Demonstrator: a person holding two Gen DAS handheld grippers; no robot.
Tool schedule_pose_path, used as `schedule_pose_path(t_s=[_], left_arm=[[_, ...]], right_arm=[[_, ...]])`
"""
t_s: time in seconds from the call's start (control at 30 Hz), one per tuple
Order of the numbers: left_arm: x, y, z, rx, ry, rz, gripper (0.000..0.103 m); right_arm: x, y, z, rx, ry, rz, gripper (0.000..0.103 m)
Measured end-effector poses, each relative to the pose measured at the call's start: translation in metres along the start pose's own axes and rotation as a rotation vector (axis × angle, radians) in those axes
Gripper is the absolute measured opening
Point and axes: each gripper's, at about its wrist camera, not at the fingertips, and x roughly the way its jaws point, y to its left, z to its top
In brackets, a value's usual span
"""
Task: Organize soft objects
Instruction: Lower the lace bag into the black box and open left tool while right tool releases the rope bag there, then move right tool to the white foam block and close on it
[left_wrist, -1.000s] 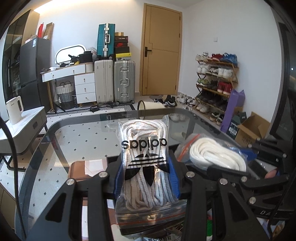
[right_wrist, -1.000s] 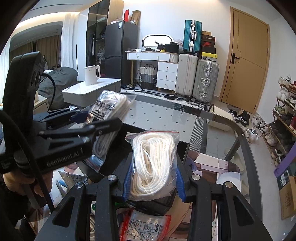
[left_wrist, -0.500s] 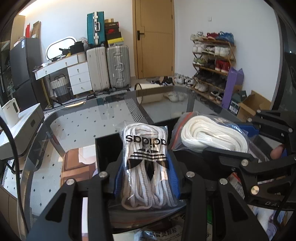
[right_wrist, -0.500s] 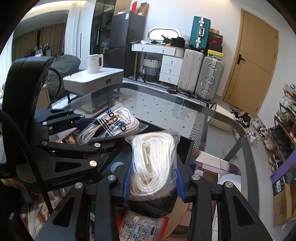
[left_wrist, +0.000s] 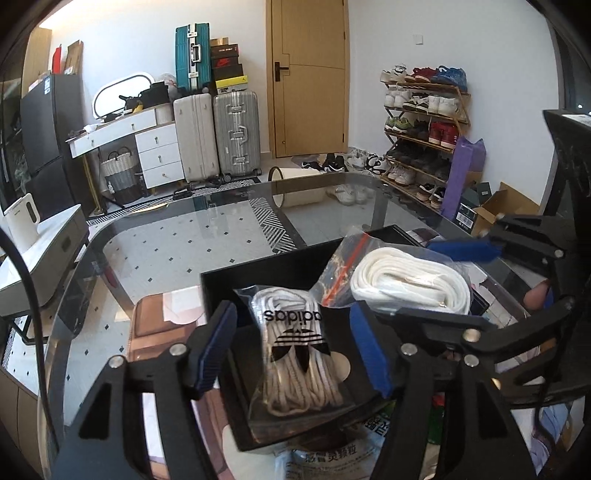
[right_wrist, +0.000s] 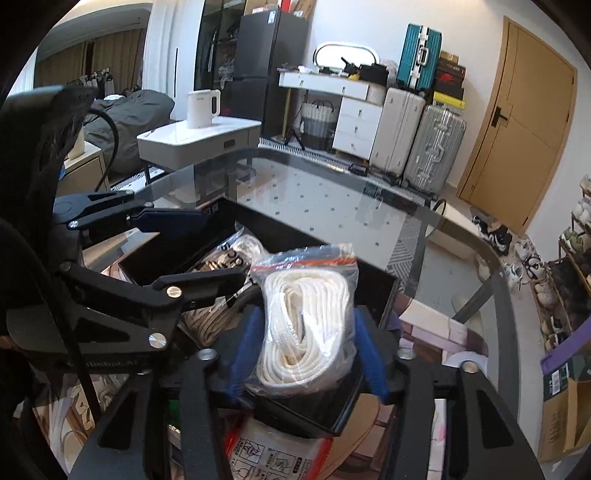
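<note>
Change: your left gripper (left_wrist: 293, 350) and right gripper (right_wrist: 306, 350) were clamped a second ago, jaws now opening | logo bag (left_wrist: 295, 354) and rope bag (right_wrist: 306, 325) released, lying in black tray (left_wrist: 266, 267) | Meaning: both placed; withdraw.

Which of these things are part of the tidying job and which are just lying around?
Job:
- laces bag
- rope bag
- black box
- left tool, opening
- right tool, opening

Lying about:
- suitcases
- shoe rack
- kettle
- printed packet
</note>
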Motion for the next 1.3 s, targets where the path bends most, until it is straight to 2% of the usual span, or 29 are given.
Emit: schedule_pose_path(t_s=[0.03,0.1,0.17,0.2,0.3,0.4,0.5,0.57,0.73,0.97,1.3], left_arm=[[-0.004,0.000,0.000,-0.005,-0.008,-0.008,0.072],[-0.012,0.004,-0.002,-0.017,-0.031,0.013,0.089],[-0.024,0.005,-0.001,-0.032,-0.065,0.055,0.102],[-0.028,0.007,-0.002,-0.043,-0.077,0.057,0.103],[-0.041,0.015,-0.004,-0.084,-0.084,0.029,0.103],[-0.049,0.018,-0.007,-0.088,-0.090,0.047,0.103],[-0.056,0.021,-0.010,-0.081,-0.096,0.067,0.103],[-0.060,0.021,-0.014,-0.086,-0.095,0.070,0.103],[-0.066,0.023,-0.021,-0.096,-0.097,0.079,0.103],[-0.075,0.024,-0.033,-0.122,-0.094,0.084,0.103],[-0.104,0.012,-0.054,-0.123,-0.098,0.093,0.103]], right_arm=[[-0.004,-0.001,0.000,0.009,-0.016,0.001,0.074],[-0.012,-0.004,-0.001,0.025,-0.038,-0.008,0.083],[-0.020,-0.007,-0.002,0.038,-0.045,-0.019,0.085],[-0.023,-0.008,-0.003,0.045,-0.046,-0.027,0.086],[-0.031,-0.010,-0.005,0.065,-0.056,-0.058,0.088],[-0.030,-0.013,-0.005,0.094,-0.045,-0.090,0.090],[-0.017,-0.016,-0.006,0.100,0.005,-0.132,0.092],[-0.002,-0.014,-0.007,0.096,0.051,-0.139,0.092],[0.002,-0.018,-0.009,0.137,0.042,-0.140,0.092],[-0.031,-0.017,-0.017,0.183,-0.016,-0.123,0.092],[-0.105,0.000,-0.051,0.299,-0.112,-0.042,0.101]])
